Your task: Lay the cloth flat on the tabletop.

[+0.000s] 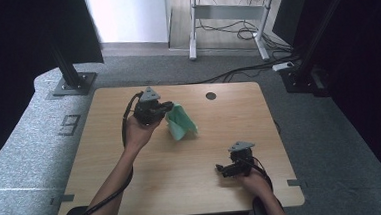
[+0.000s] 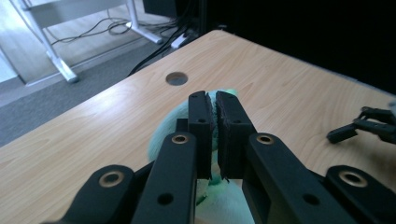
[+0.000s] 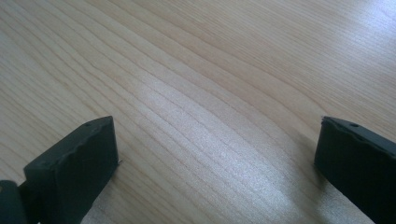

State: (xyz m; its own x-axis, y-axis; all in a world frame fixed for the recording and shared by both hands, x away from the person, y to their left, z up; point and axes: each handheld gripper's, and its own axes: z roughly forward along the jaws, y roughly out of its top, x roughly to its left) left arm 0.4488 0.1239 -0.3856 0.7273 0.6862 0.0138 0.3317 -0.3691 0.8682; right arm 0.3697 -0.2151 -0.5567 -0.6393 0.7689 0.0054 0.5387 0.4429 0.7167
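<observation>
Grey mark like a "9" or "6" on carpet [image 1: 69, 125] left of table [image 1: 133, 191]

Soft green cloth [image 1: 181, 122], perhaps; matt wood table [image 1: 192, 172]

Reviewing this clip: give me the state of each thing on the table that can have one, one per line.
Green cloth: pinched at one edge, hanging crumpled, lower end at the table.
Left hand-held gripper: shut on the green cloth, raised above the table.
Right hand-held gripper: jaws wide open, nothing between them, low over bare wood.
Table: wooden top, round cable hole uncovered.
</observation>
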